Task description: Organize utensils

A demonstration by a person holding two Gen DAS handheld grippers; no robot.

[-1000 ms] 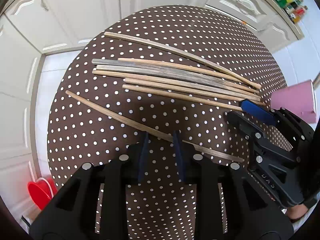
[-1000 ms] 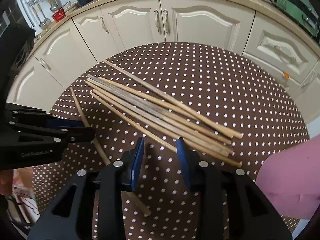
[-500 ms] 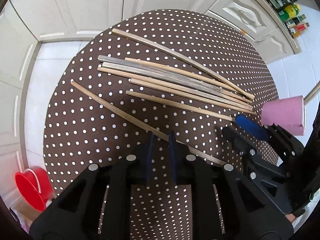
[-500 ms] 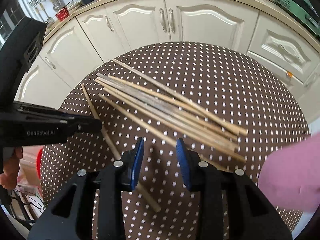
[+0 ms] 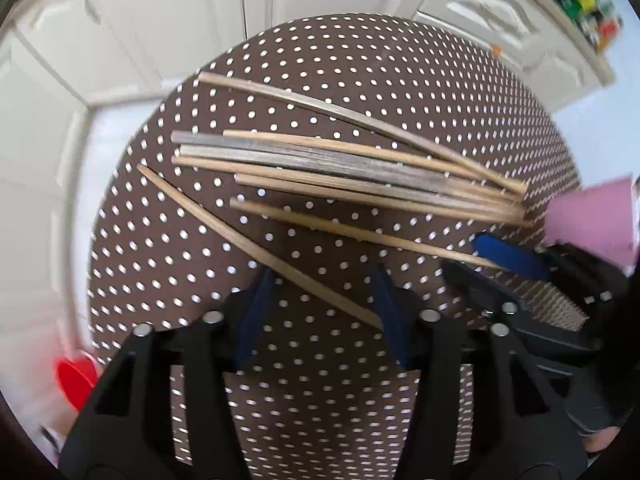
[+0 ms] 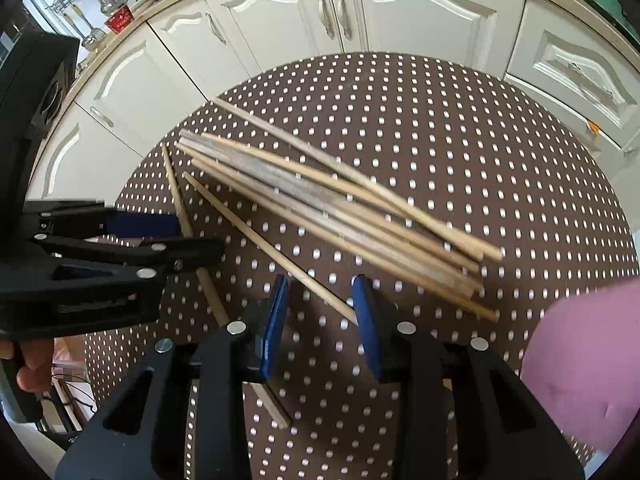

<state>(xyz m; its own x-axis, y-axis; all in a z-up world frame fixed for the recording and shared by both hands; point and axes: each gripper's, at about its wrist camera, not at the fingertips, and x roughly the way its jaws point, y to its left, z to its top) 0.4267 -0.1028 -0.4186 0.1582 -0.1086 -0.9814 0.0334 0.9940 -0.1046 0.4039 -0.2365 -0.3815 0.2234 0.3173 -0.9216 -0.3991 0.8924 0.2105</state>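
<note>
Left wrist view: left gripper (image 5: 320, 304) released, right gripper (image 6: 322, 312) released; pink cup (image 5: 592, 216) beside chopsticks (image 5: 344, 172), contents hidden.

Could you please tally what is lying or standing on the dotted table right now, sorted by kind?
Wooden chopsticks: 8 (6 bundled, 2 lying apart; count approximate where they overlap)
Pink cup: 1
Total: 9
</note>
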